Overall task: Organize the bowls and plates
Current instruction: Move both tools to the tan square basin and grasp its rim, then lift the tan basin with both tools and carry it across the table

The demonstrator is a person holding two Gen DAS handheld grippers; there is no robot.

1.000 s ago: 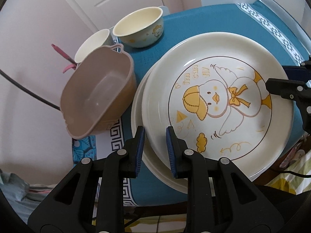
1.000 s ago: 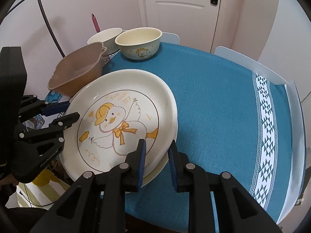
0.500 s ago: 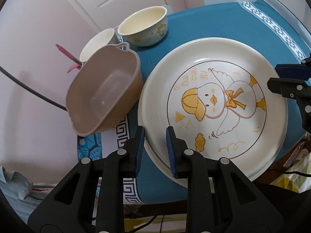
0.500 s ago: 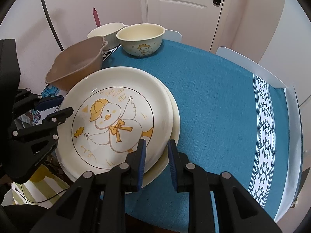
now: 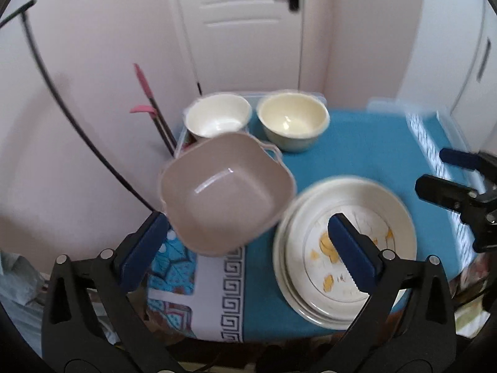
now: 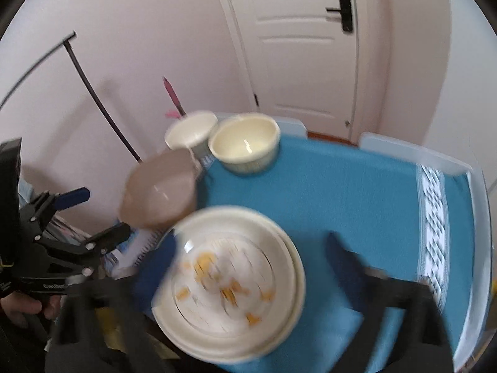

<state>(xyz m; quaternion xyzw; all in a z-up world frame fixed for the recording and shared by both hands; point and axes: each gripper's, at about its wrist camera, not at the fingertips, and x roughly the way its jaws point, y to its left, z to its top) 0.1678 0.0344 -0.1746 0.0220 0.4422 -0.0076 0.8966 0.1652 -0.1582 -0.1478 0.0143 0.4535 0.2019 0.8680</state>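
Two cream plates [image 5: 394,214] lie stacked on the blue tablecloth, the top one bearing a yellow duck drawing. My left gripper [image 5: 245,220] hangs above the stack's left rim. Its jaws are opening wide and hold nothing. My right gripper [image 6: 250,237], blurred, is above the plates [image 6: 230,279] with its jaws opening too, clear of them. A brown square bowl [image 5: 226,192] sits left of the plates. Behind it stand a white bowl [image 5: 217,118] and a cream bowl [image 5: 292,121]. Each gripper shows in the other's view: the right gripper [image 5: 435,171], the left gripper [image 6: 107,211].
The table [image 5: 357,155] has a blue cloth with a patterned white band on the right. A pink-handled tool [image 5: 141,80] and a black rod [image 5: 62,102] stand by the wall at left. A white door is behind. A person's hand [image 6: 18,307] holds the left gripper.
Both grippers let go of the duck plate's rim, opened wide and rose away. The plate now rests flat on the lower plate.
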